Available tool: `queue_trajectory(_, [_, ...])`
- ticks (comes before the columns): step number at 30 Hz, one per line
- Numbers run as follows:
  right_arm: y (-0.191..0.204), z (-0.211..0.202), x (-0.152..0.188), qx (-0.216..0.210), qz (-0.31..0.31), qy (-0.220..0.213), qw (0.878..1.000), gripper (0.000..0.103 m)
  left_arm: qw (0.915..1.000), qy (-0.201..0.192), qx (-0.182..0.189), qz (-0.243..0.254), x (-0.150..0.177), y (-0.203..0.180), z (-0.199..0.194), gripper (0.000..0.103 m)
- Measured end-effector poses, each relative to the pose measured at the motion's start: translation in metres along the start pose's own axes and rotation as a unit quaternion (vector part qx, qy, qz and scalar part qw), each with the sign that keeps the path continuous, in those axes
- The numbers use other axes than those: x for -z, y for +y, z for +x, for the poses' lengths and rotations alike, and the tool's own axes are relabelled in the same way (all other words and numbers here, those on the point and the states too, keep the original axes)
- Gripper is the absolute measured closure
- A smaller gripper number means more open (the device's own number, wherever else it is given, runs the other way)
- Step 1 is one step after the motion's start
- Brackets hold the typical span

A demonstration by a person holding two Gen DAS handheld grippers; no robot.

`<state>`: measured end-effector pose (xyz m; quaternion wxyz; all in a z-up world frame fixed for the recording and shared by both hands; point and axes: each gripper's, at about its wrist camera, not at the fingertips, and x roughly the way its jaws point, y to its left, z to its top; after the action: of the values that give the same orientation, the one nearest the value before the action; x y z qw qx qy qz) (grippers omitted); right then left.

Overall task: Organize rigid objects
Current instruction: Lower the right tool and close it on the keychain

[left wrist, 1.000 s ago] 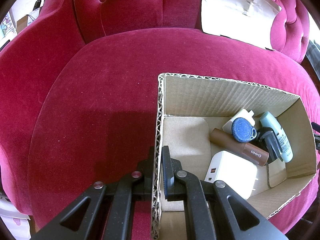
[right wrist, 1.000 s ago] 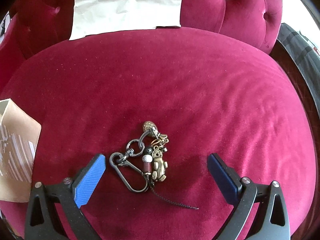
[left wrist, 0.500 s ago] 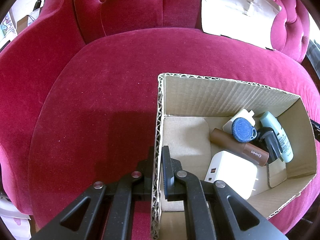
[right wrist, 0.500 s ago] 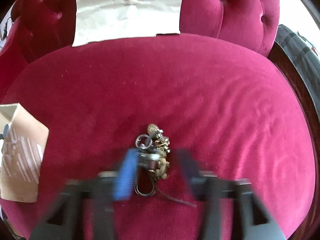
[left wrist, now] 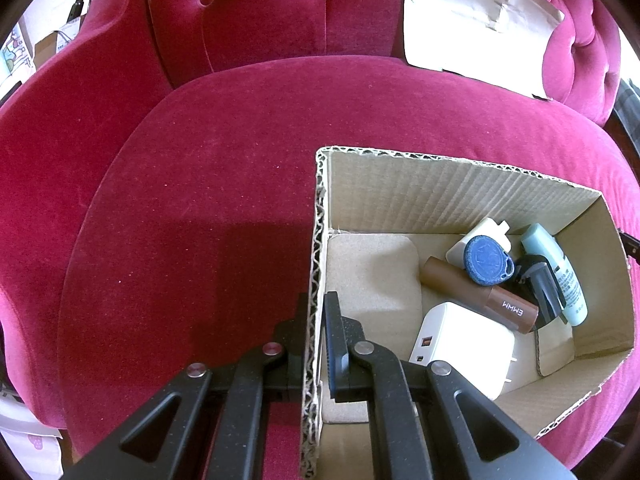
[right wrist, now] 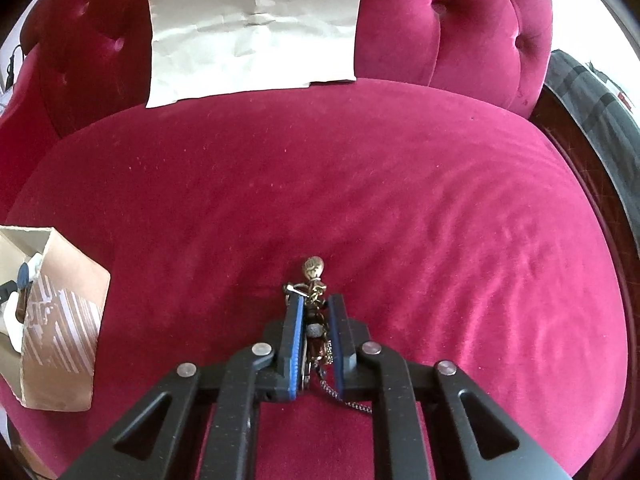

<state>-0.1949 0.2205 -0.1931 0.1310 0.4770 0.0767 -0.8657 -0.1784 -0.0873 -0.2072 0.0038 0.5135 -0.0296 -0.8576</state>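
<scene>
On the red velvet seat cushion (right wrist: 400,200) lies a brass keychain (right wrist: 313,269) with charms, a ring and a thin chain. My right gripper (right wrist: 316,300) is closing its blue-padded jaws on it; the pads press the charms from both sides and the top charm sticks out ahead. A cardboard box (left wrist: 440,160) sits on the seat, and my left gripper (left wrist: 318,300) is shut on its left wall. Inside it lie a white charger (left wrist: 464,344), a brown tube (left wrist: 476,296), a blue tag (left wrist: 486,260) and a pale green bottle (left wrist: 556,276). The right wrist view has the box (right wrist: 60,308) at far left.
A creased sheet of brown paper (right wrist: 256,20) leans against the tufted backrest (right wrist: 460,20). A black plug (left wrist: 540,284) and a white adapter (left wrist: 480,232) are also in the box. Dark grey fabric (right wrist: 592,92) lies beyond the sofa's right edge. Bare cushion stretches between keychain and box.
My right gripper's jaws went from wide apart to pinched together on the keychain, bunching the charms between the pads. The left gripper and the box have not moved.
</scene>
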Motion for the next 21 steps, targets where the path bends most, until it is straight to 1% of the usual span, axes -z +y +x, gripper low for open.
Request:
queue_trajectory(8, [0.002,-0.012,-0.005,0.001,-0.001,-0.010,1.000,0.092,1.0000,0.000,0.000,0.000,0.000,0.001,0.000,0.097])
queue_trajectory(9, [0.002,-0.014,-0.005,0.001,-0.002,-0.011,1.000,0.097,1.0000,0.000,0.000,0.000,0.000,-0.001,0.000,0.097])
queue_trajectory(16, [0.002,-0.028,-0.010,-0.001,-0.002,-0.027,1.000,0.097,1.0000,0.000,-0.001,0.000,0.002,0.002,-0.003,0.097])
queue_trajectory(21, [-0.001,-0.032,-0.012,-0.001,0.002,-0.028,1.000,0.097,1.0000,0.000,-0.001,0.000,0.003,0.004,-0.003,0.097])
